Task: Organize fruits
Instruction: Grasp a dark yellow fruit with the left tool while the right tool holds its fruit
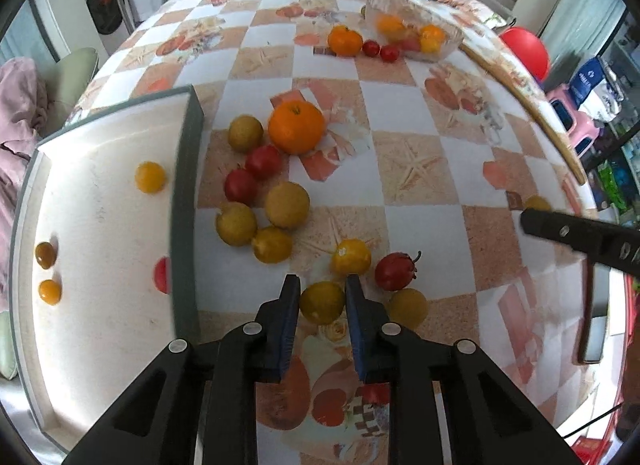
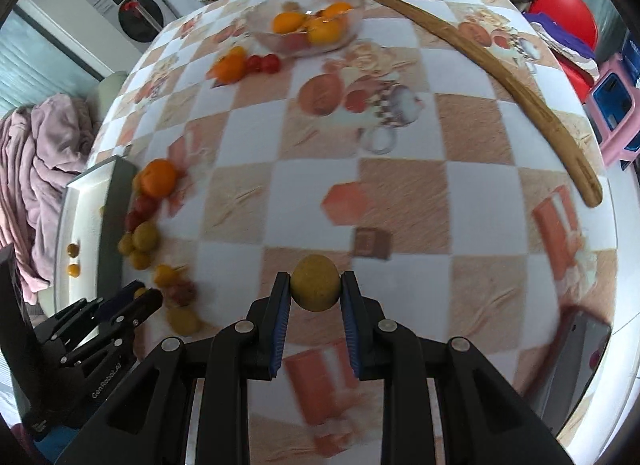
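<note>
On the checkered tabletop (image 1: pixel 420 113), left tool (image 1: pixel 322 285) was clamped on a small yellow fruit (image 1: pixel 322 302), pads pressed to both its sides, fruit resting low near the tabletop surface. Right tool (image 2: pixel 315 279) was clamped on a yellow-green round fruit (image 2: pixel 315 283), held clear above the tabletop; that view was motion-blurred. Grey-rimmed white tray (image 1: pixel 188 113) sat at left and held a yellow cherry tomato (image 1: pixel 150 177), a dark olive one (image 1: pixel 45 255), an orange one (image 1: pixel 49 291) and a red one (image 1: pixel 162 275) against the tray wall. Just right of the tray lay a loose cluster: big orange (image 1: pixel 296 127), two red tomatoes (image 1: pixel 263 161), several yellow-green plums (image 1: pixel 287 205). Near the left tool were a yellow tomato (image 1: pixel 351 257), a red tomato with stem (image 1: pixel 395 271) and another yellow fruit (image 1: pixel 408 307). Far back stood a clear glass bowl (image 1: pixel 448 49) with orange and red fruit inside; beside it were a smaller orange (image 1: pixel 345 40) and two red cherry tomatoes (image 1: pixel 371 48). A long wooden spatula (image 2: pixel 500 77) lay along the right edge.
</note>
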{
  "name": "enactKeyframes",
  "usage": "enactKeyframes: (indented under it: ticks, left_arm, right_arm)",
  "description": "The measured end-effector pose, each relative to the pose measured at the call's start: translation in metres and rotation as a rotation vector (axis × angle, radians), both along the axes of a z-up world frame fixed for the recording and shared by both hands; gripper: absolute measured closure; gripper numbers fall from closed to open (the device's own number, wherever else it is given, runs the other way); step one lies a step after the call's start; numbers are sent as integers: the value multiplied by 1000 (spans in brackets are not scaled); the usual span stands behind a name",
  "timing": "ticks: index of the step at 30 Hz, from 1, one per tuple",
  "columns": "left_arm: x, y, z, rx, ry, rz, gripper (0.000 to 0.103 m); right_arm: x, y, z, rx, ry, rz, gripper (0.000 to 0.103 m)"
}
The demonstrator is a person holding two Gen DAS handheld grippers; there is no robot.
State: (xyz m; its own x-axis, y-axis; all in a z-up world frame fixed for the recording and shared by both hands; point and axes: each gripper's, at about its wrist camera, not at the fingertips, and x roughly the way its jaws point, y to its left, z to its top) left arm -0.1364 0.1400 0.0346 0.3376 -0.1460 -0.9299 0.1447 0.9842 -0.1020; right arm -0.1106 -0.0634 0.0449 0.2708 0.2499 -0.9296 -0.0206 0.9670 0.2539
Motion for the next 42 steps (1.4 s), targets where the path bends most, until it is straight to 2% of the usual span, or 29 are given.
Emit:
enactKeyframes:
  ticks: [6,10,21,24,30,31,32,33,35,38,42]
  left_arm:
    - [-4,29,24,-41,-46,6,78]
    - [-9,58,33,-34,-68,30,78]
    - [-30,145,20,19,-36,149,78]
    - [-34,155,19,17,-31,163,78]
    - [-32,124,27,4,-56,54,77]
    - [-31,117,28,1,-59,32,62]
    - [-29,106,30,-2,-71,6,36]
    - [-29,98,32,-5,-94,-5,31]
    - [-28,81,37,-15,-126,-51,31]
    - [-20,54,31,-6,-113,-99,31]
    - [-11,31,15,12,-72,-108,31]
  right_arm:
    - [-4,36,13,1,-18,20,76]
    - [-6,69,18,13,-28,55,76]
    - [-9,164,21,49,-36,195,76]
    - [-12,172,21,55,-36,196,76]
    - [-16,148,22,20,-23,132,76]
    - [-17,140,22,13,-19,115,76]
    - [-18,132,23,8,-17,98,76]
    - [-19,122,22,2,-14,76,76]
    - [-20,106,22,-7,-10,43,76]
    - [-22,84,20,-12,-3,-2,76]
    - [-26,62,18,-6,1,-46,76]
